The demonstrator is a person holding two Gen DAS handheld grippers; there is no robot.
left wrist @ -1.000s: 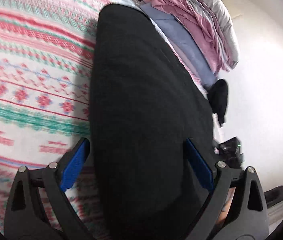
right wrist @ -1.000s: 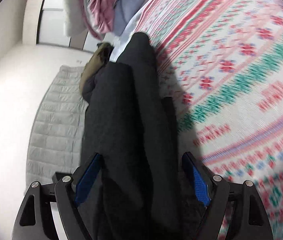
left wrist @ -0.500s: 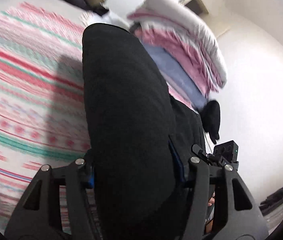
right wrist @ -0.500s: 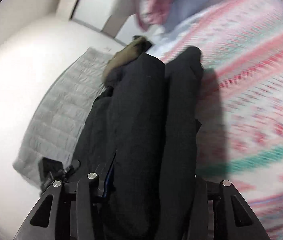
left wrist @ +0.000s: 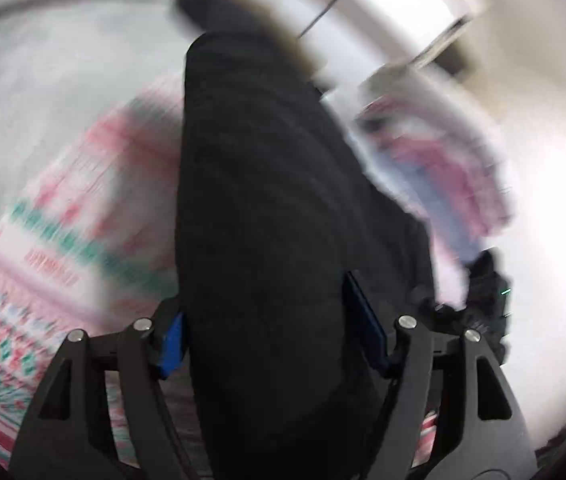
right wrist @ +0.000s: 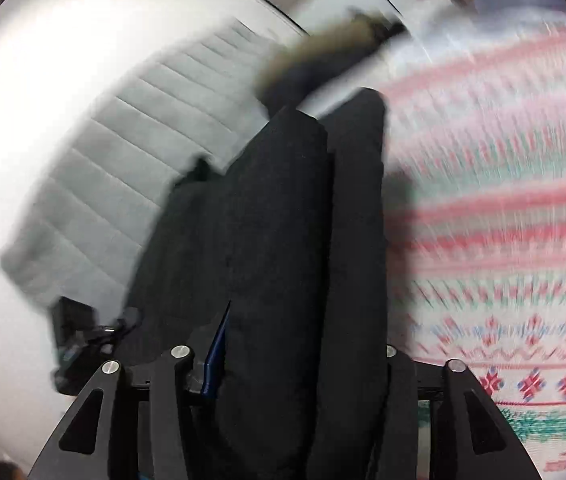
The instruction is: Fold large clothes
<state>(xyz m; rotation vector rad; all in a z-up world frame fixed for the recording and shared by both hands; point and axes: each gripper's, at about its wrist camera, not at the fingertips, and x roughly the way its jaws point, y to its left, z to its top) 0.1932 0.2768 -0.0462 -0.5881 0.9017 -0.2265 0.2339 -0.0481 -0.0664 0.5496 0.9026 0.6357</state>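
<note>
Two big surfaces frame everything: the bed with its patterned bedspread point(left wrist: 55, 240) of pink, green and white bands, and, only in the right wrist view, a pale grey quilted mat point(right wrist: 131, 148) lying beyond the bed's edge. Over the bedspread hangs the task's piece, a large black garment point(left wrist: 259, 220), lifted clear and hanging in a long thick fold; in the right view it shows as two parallel rolls of dark cloth. Left tongs point(left wrist: 271, 336) pinch the cloth between their blue pads, and right tongs point(right wrist: 303, 360) are likewise clamped on it, though one of its pads is buried under fabric. Judging by this, the folding is midway: the garment looks doubled lengthwise, yet it is in the air, not laid flat, so laying it down and at least one crosswise fold seem left to do. Heavy blur in both views suggests fast movement. Beyond the garment lies another dark item with a tan furry edge point(right wrist: 323, 52). Left view alone shows a heap of pink, lilac and white bedding point(left wrist: 443, 160) against the wall, and a small black device with a green light point(left wrist: 491, 296); the right view alone gives the mat
</note>
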